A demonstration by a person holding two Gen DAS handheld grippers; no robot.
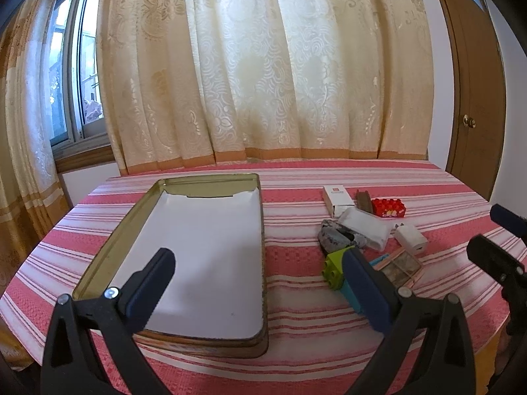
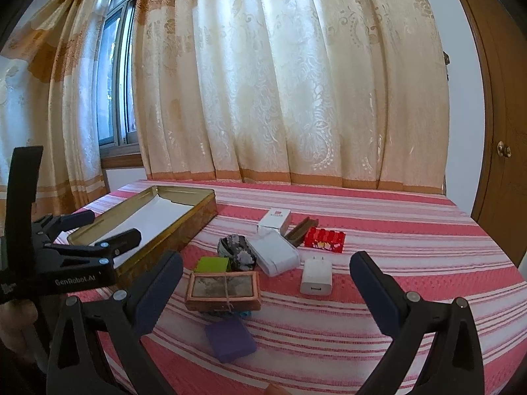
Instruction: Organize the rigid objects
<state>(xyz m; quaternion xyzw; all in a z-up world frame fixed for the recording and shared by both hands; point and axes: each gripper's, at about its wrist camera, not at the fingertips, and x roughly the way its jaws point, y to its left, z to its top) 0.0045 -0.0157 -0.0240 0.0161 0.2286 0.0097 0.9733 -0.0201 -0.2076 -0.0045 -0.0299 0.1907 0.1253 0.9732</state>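
Left wrist view first: the left gripper [image 1: 260, 283] hangs over the near end of the gold tin [image 1: 98, 247], jaws spread wide and gripping nothing, one blue pad [image 1: 154, 291] over the tin's white lining, the other out over the striped cloth [image 1: 296, 345] on the bench. The tin sits on the left side of the bench with only its white liner showing inside. Over on the right wrist view, the right gripper [image 2: 266, 289] is just as wide open, holding nothing, hovering above the cluster of small items to the tin's right. Between its jaws sit a pink framed box [image 2: 223, 291], a purple block [image 2: 230, 342] nearest the camera, and a white charger [image 2: 316, 278]. Behind those lie a green block [image 2: 212, 265], a grey speckled rock [image 2: 237, 251], a white case [image 2: 275, 253], a small white carton [image 2: 275, 219], a brown comb [image 2: 301, 227] and a red brick [image 2: 324, 240], all resting on the cloth, none inside the tin.
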